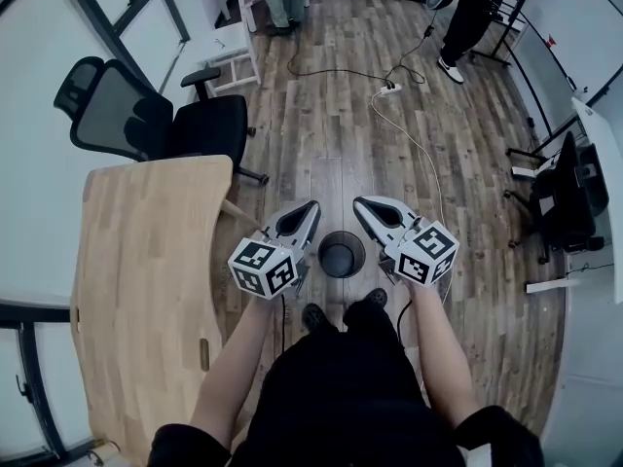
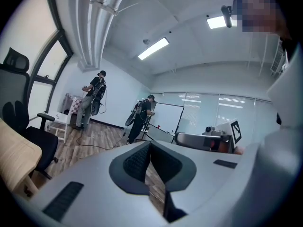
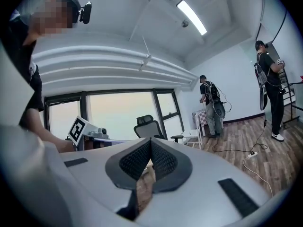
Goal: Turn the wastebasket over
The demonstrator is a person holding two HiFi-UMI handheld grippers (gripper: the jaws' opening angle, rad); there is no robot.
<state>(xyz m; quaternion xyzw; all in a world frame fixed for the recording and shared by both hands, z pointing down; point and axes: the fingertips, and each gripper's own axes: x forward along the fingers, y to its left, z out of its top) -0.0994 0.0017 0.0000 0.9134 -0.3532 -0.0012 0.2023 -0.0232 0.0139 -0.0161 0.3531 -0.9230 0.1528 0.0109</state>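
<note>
**Wastebasket stands on the floor beneath two closed grippers**

A small, dark, round wastebasket (image 1: 342, 254) stands on the wood-plank floor (image 1: 321, 134) just ahead of the person's shoes (image 1: 313, 316), one circular face turned up toward the head view. From straight above it is hard to say whether that face is the open mouth or the base. The scene would fit a basket waiting mouth-up as well as one already resting on its rim.

By its size and thin pale edge, the basket looks light and stiff, probably mesh or thin plastic. It seems likely to skid on the smooth boards and to tip easily rather than resist. The upper edge and the side wall offer the surest hold, pinched at opposite sides so it cannot swing. A curved wall taken lower down might slip from the pads.

The left gripper (image 1: 311, 205) and right gripper (image 1: 357, 202) are held roughly level above the basket, one to each side. Their tips angle toward each other and neither touches the basket. Each gripper view shows the ribbed pads pressed together with nothing between them.

A pale wooden bench (image 1: 146, 261) runs along the left, with a black office chair (image 1: 146, 115) beyond it. A white cable (image 1: 409, 134) snakes across the floor toward people working at the far wall.
</note>
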